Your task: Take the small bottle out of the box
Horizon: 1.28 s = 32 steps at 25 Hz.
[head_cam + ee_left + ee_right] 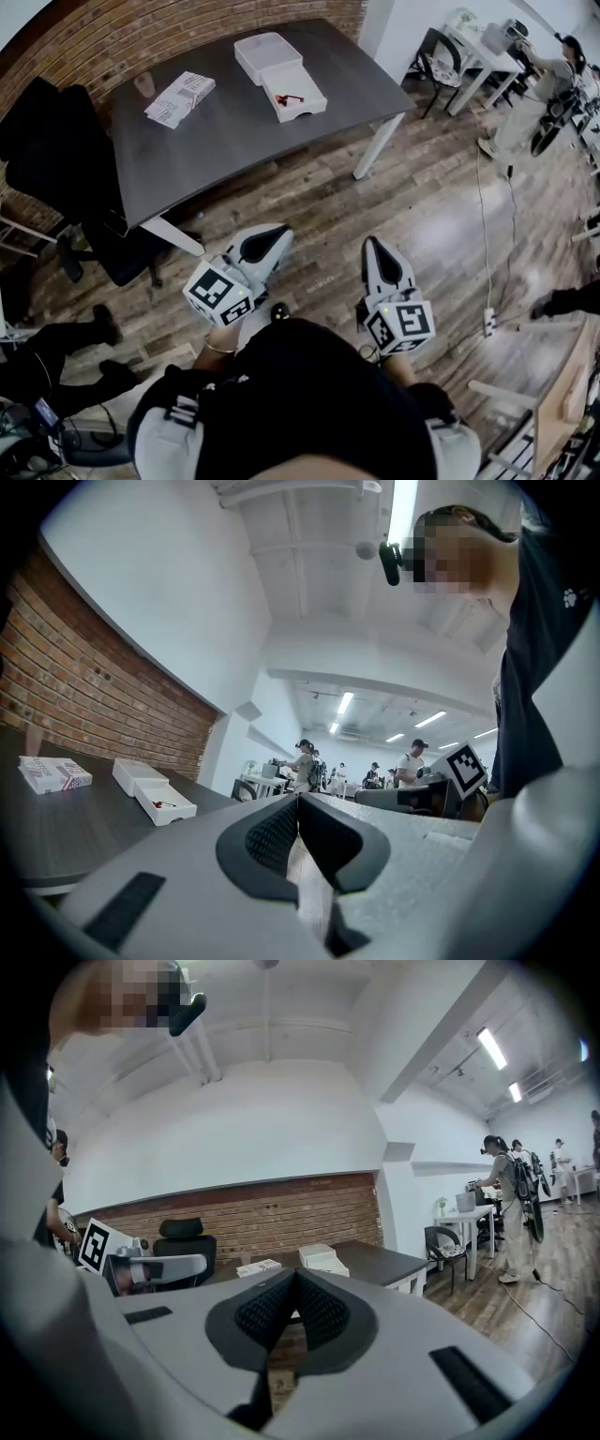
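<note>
An open white box (298,97) stands on the dark table (234,131), and a small red and dark item (291,97) that looks like the small bottle lies inside it. The box's white lid (267,54) lies just behind it. Both grippers are held close to the person's body over the wooden floor, well short of the table. My left gripper (274,232) is shut with nothing in it, its pads meeting (298,803). My right gripper (372,246) is shut and empty too (295,1279). In the left gripper view the box (169,808) shows far off at the left.
A red and white packet (180,98) lies on the table's left part. A black office chair (42,141) stands left of the table. At the back right a person (544,84) stands by a white desk (478,47). A cable and power strip (488,322) lie on the floor.
</note>
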Available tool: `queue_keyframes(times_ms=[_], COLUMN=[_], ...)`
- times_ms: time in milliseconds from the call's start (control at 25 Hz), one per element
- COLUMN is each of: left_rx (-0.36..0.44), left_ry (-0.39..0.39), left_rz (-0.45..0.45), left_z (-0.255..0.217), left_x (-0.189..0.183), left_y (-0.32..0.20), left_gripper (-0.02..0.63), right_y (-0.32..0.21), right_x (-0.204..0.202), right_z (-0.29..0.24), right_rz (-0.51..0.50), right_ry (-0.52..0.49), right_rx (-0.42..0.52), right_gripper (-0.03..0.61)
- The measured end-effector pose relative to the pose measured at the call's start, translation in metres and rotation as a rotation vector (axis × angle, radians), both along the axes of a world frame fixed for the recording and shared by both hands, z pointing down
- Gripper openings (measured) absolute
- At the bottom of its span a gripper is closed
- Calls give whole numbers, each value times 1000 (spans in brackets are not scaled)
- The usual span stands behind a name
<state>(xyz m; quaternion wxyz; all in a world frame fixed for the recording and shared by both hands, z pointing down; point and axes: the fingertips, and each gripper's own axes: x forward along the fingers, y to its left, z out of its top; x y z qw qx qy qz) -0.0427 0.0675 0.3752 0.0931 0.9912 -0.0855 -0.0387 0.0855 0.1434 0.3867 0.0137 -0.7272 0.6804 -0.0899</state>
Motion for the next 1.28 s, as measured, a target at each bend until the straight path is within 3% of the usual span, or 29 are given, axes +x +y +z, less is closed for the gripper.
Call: queue_keyframes(times_ms=[240,680,1280], left_rx=[-4,-15,1], left_ry=[6,-9,-58], left_rz=[-8,-62,-263], left_z=[7,16,13], left_x=[-11,-21,11], left_y=[-41,-74,-194], left_gripper=[2,2,2], right_y=[-43,-79,-245], right_x=[-7,3,52], right_z=[4,17,15], right_rz=[-3,-22,-232], right_ry=[0,-130,-207], right_rx=[-11,-3,33], right_gripper=[0,0,0])
